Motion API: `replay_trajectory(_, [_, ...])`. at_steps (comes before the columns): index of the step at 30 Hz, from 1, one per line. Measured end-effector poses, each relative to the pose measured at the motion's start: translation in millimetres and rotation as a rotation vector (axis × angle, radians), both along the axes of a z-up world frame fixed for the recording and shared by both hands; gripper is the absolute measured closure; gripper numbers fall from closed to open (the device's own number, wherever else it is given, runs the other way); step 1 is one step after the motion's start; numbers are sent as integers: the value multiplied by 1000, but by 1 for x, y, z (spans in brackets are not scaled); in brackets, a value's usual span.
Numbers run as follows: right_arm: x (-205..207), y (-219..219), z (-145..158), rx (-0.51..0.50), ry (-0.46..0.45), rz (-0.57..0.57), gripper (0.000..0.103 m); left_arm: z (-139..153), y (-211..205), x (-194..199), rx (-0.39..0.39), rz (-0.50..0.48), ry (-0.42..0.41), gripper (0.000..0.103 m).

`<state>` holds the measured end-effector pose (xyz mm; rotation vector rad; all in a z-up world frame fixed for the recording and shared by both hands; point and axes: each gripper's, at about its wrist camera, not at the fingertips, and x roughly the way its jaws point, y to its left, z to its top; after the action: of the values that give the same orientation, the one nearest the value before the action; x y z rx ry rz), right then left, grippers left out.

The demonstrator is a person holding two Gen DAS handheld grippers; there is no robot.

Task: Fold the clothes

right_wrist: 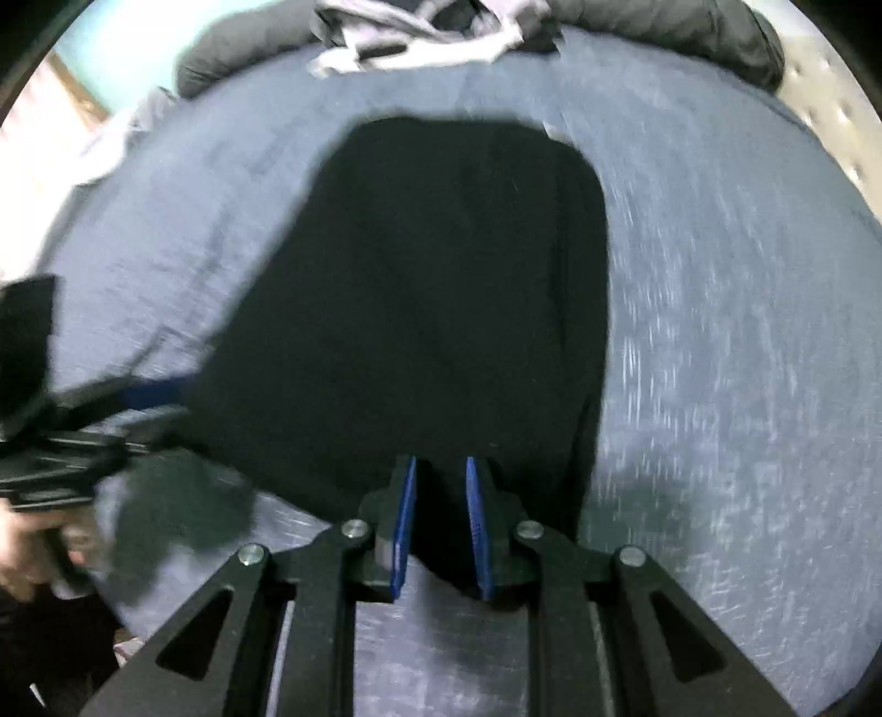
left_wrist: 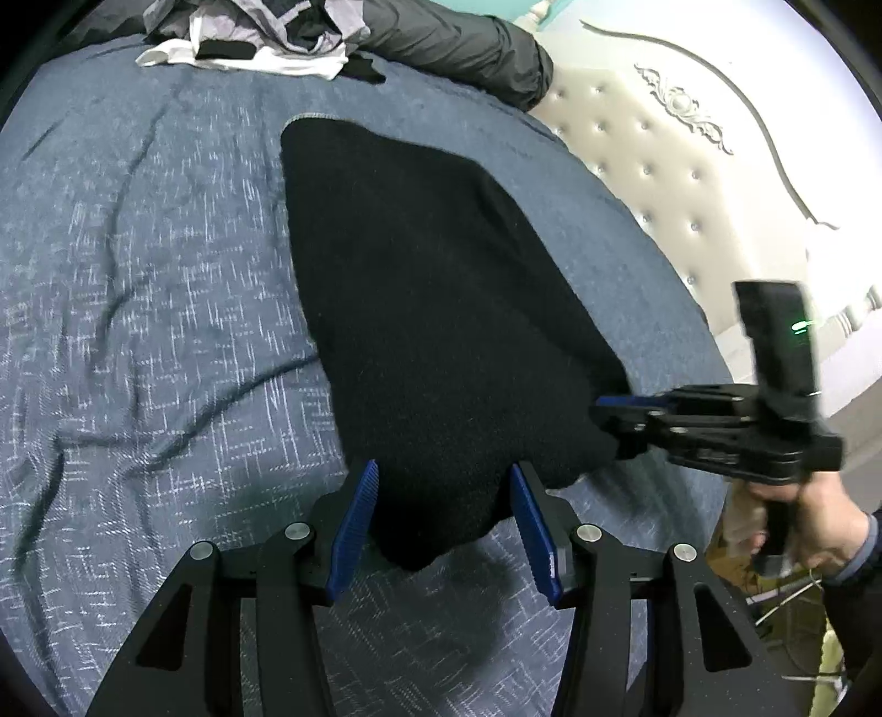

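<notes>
The black cloth [left_wrist: 441,309] lies long, running away from both grippers toward the headboard [left_wrist: 661,165]. The left gripper [left_wrist: 444,524] has its fingers apart around the near edge. The right gripper [right_wrist: 439,524] pinches the near corner.

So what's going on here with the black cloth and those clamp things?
A person is folding clothes on a bed using two hand-held grippers. Both are at the near edge of a black garment lying on the blue cover. The right gripper has its fingers close together with cloth between them. The left gripper is wider open, the garment's corner sitting between its fingers. A pile of other clothes waits at the far edge. The right view is blurred.
</notes>
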<state>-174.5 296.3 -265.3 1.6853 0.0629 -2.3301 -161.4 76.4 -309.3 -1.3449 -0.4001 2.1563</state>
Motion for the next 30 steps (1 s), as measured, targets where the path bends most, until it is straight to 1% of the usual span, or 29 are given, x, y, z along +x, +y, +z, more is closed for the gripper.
replay_trajectory(1, [-1,3,-8,16,-10,-5,97,0,0,0,-1,-3,-3,49])
replay_trajectory(2, [-3,6,-16,32,-20,-10,101,1,0,0,-2,-5,-3,49])
replay_trajectory(4, [-5,11,-21,22,-30,-20,103,6,-1,0,-3,4,5,49])
replay_trajectory(5, [-6,12,-17,19,-26,-25,103,10,-1,0,-3,10,13,51])
replay_trajectory(7, [-8,14,-7,15,-16,-36,103,23,-1,-1,9,14,52,51])
replay_trajectory(9, [-9,16,8,-14,23,-44,103,33,3,-1,29,4,78,51])
replay_trajectory(10, [-10,17,19,-59,49,-42,102,35,7,-2,33,-7,84,51])
replay_trajectory(11, [-9,15,16,-56,44,-28,102,36,10,-3,30,-18,85,51])
replay_trajectory(14, [-9,6,6,-38,25,14,102,29,25,-7,-34,-33,102,51])
replay_trajectory(16, [-8,1,-1,-26,12,42,102,24,31,-9,-61,-39,106,51])
replay_trajectory(19, [-8,-8,-10,-7,-7,84,102,21,40,-9,-110,-60,125,56])
replay_trajectory(20, [-9,-3,-16,5,-11,67,103,19,42,-7,-119,-65,129,56])
replay_trajectory(21, [-10,3,-22,19,-15,48,103,17,44,-4,-123,-67,132,56])
replay_trajectory(23, [-12,16,-28,-9,-17,29,103,14,46,-4,-119,-66,130,56])
replay_trajectory(25, [-11,20,-29,-7,-17,29,103,15,45,-6,-105,-64,121,56])
replay_trajectory(27, [-13,18,-28,12,-17,37,103,21,39,-5,-85,-50,111,57])
replay_trajectory(30, [-13,21,-16,-24,0,16,103,33,24,-3,-71,-3,112,57])
